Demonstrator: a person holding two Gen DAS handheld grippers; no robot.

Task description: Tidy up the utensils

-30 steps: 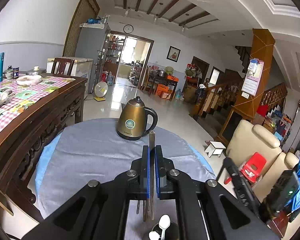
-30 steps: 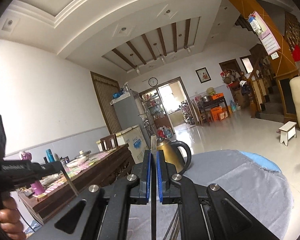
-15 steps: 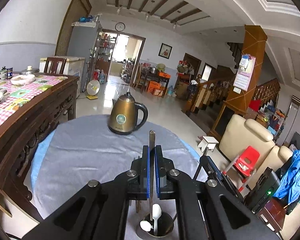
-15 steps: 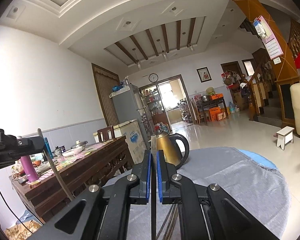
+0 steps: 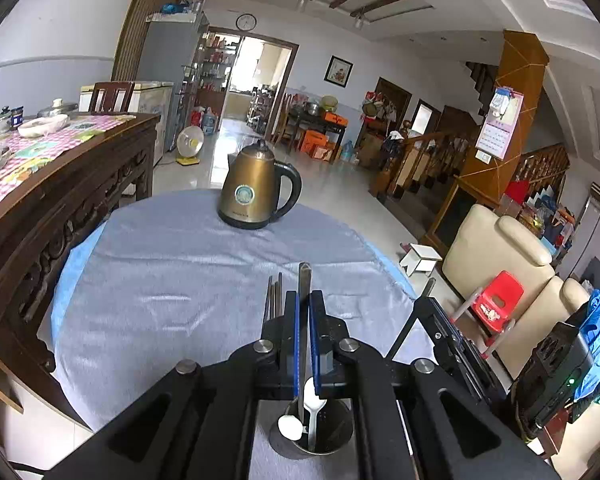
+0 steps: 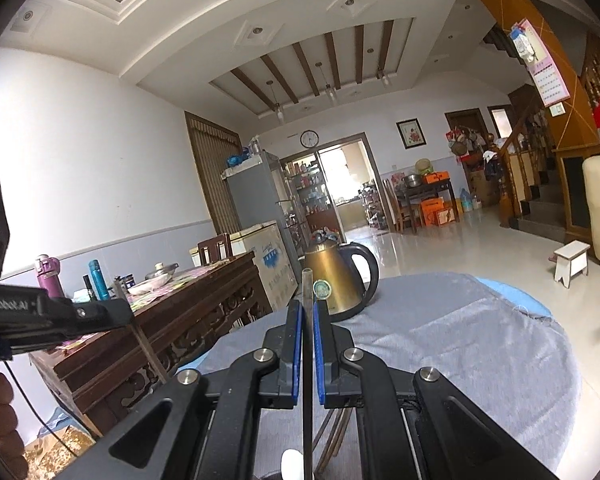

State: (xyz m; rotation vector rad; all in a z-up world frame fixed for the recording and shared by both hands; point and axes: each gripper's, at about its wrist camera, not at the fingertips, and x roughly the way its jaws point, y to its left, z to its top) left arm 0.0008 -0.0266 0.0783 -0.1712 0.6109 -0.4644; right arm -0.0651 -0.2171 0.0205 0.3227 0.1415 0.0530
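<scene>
While the left gripper (image 5: 304, 308) clamps an upright metal handle (image 5: 305, 280) above the cup (image 5: 314, 432) directly below it, the right gripper (image 6: 307, 320) clamps another upright utensil (image 6: 307, 292), tip up.

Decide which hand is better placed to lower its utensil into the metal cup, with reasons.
Probably left. The left gripper, shut on a metal utensil, hangs above the metal cup, whose mouth shows beneath its fingers. The right gripper grips a flat handle, but its view shows no cup rim.
</scene>
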